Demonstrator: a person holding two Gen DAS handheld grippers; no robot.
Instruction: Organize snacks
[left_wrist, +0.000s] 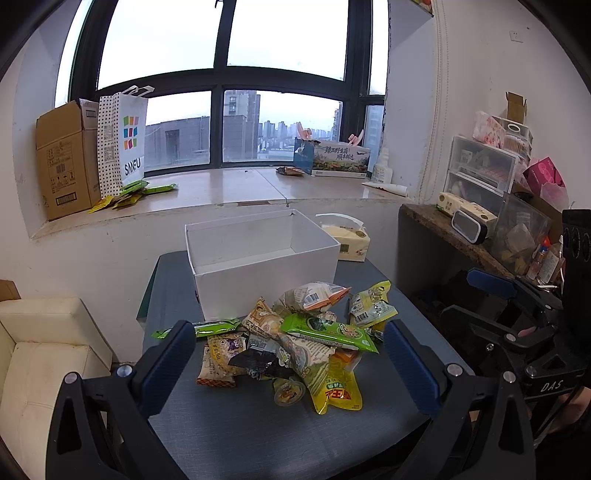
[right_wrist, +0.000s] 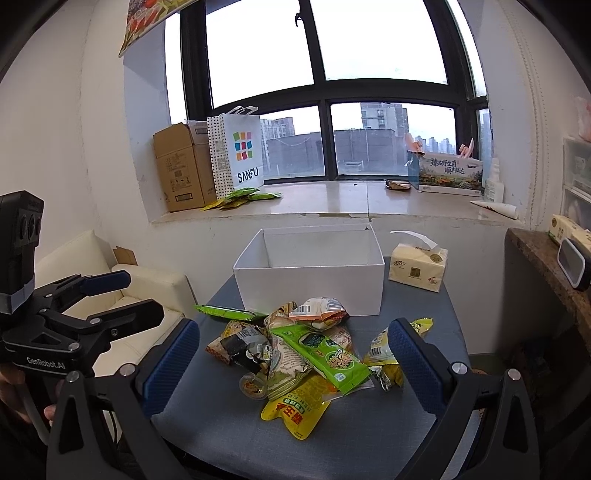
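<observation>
Roughly a dozen snack packets (left_wrist: 295, 339) lie heaped at the middle of the grey table (left_wrist: 236, 424), among them a long green packet (right_wrist: 325, 356) on top and a yellow pouch (right_wrist: 295, 410) nearest the front edge. Just behind the heap, toward the table's far edge, stands an open white box (left_wrist: 258, 258) with nothing visible inside. A tissue pack (right_wrist: 419, 267) sits at the far right corner. The left gripper (left_wrist: 290, 343) and the right gripper (right_wrist: 293, 347) hover over the front edge, both with jaws spread wide and holding nothing. Beyond the table, a windowsill (left_wrist: 236, 184) carries a cardboard carton (left_wrist: 64, 158) and a paper bag (left_wrist: 123, 144).
</observation>
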